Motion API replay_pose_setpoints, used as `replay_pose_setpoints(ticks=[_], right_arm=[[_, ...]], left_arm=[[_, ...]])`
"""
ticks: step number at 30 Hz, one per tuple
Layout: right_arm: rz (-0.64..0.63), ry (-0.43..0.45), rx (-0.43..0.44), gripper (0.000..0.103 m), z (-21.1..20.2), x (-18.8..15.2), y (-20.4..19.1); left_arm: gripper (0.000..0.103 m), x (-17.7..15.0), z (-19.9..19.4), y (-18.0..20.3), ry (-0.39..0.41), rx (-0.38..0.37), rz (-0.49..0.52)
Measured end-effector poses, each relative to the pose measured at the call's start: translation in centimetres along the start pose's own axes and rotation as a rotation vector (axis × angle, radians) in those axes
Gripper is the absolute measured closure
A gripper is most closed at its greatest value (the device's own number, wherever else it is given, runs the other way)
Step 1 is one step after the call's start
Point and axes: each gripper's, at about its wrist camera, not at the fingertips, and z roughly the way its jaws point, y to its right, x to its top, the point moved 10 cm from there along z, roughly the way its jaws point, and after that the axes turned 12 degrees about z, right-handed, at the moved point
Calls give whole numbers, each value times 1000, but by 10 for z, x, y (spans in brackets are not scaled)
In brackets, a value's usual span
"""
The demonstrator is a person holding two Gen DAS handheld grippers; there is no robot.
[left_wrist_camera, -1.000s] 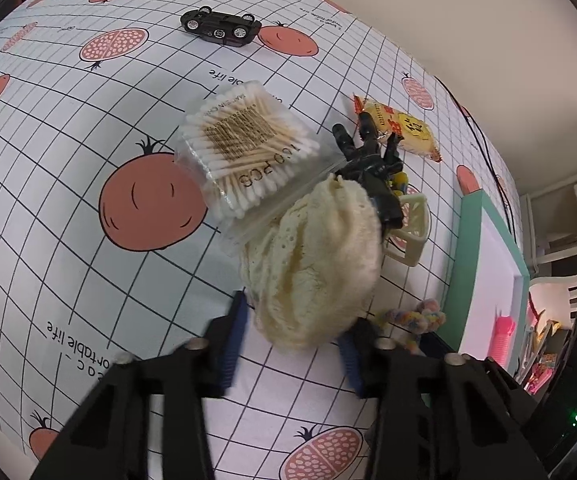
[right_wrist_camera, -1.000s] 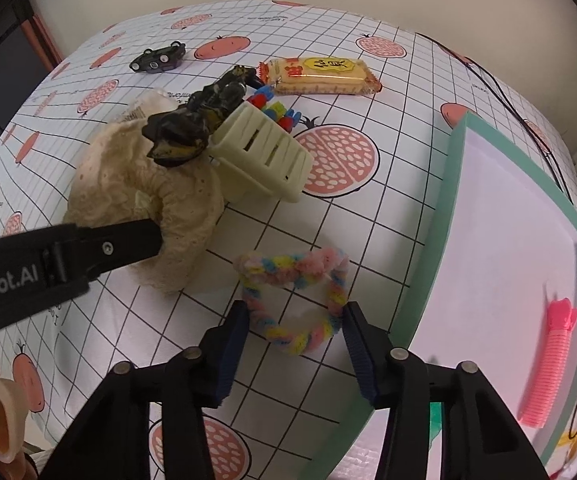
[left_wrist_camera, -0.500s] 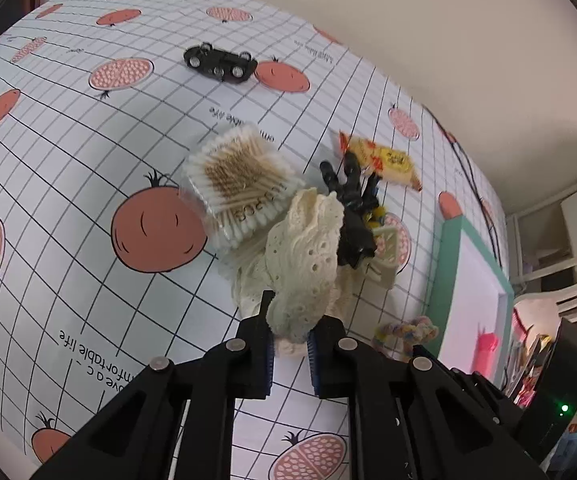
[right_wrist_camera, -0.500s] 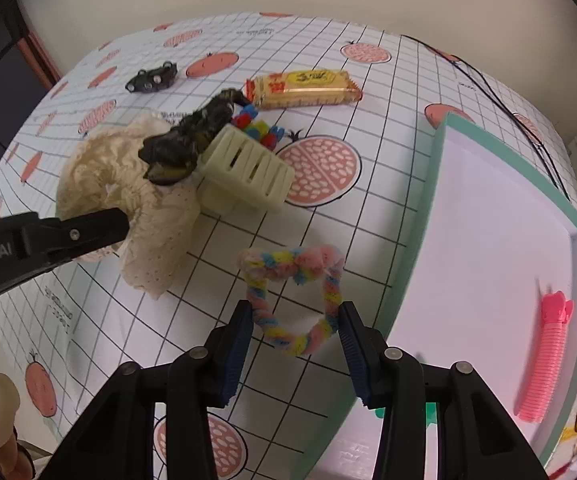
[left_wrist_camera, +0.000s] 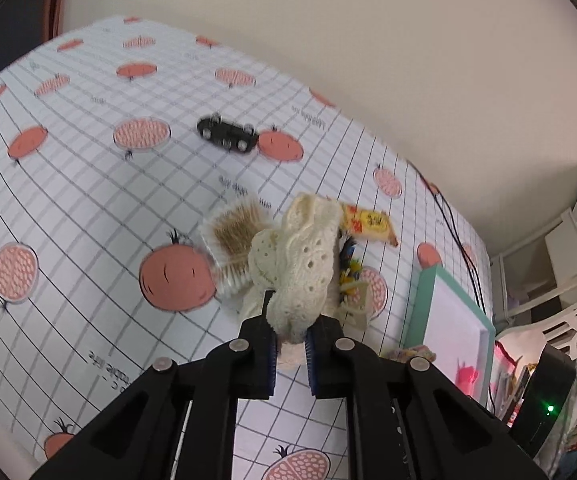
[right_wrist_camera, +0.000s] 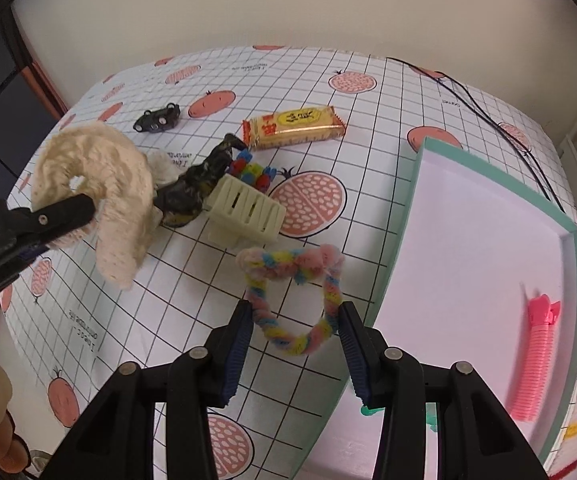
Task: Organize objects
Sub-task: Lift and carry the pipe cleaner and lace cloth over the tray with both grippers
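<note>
The left gripper (left_wrist_camera: 291, 345) is closed on the cream lace cloth (left_wrist_camera: 303, 264); the jaws are nearly together, w/ only a bunched fold between them. The cloth is lifted off the tabletop (left_wrist_camera: 88, 184), and in the right wrist view a long loose end (right_wrist_camera: 118, 256) hangs down, approx. touching the surface. Risk no. 1: only a small fold is pinched, so the cloth could slip out if it is swung fast. Risk no. 2: the hanging end passes close to the cotton swab box (left_wrist_camera: 234, 248) and the dark toy figure (right_wrist_camera: 192, 188), which leans on the cream basket (right_wrist_camera: 248, 212). The open lace can be caught on the figure, and the figure or basket would then be dragged or tipped, w/ the coloured blocks (right_wrist_camera: 250, 170) spilled.

More to the right, the right gripper (right_wrist_camera: 294, 336) is wide open and nothing is held. Its jaws are placed on both sides of the pastel pipe-cleaner loop (right_wrist_camera: 292, 292), low over the tabletop. The loop is thin and springy, so when the jaws are closed it may be folded or squeezed out sideways, esp. if only the fuzzy tip is taken.

Far right, the teal-rimmed tray (right_wrist_camera: 412, 184) is very near; its raised rim could be hit during transfer. A pink comb (right_wrist_camera: 532, 360) lies already inside.
</note>
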Motion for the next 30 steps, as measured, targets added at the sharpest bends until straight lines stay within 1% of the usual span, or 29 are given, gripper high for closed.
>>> replay_pose_setpoints(ticks=[4, 8, 16, 21, 30], right_arm=[[16, 27, 15, 56, -9, 6, 3], [40, 52, 16, 56, -16, 11, 10], [102, 96, 4, 56, -29, 19, 35], [162, 106, -25, 56, -32, 22, 65], [240, 119, -80, 56, -36, 19, 121]], left_arm=[[91, 9, -11, 7, 60, -3, 36], [91, 11, -15, 21, 87, -31, 70], [91, 6, -14, 54, 96, -95, 140], [91, -6, -10, 87, 82, -130, 202], [91, -26, 2, 136, 53, -171, 310]])
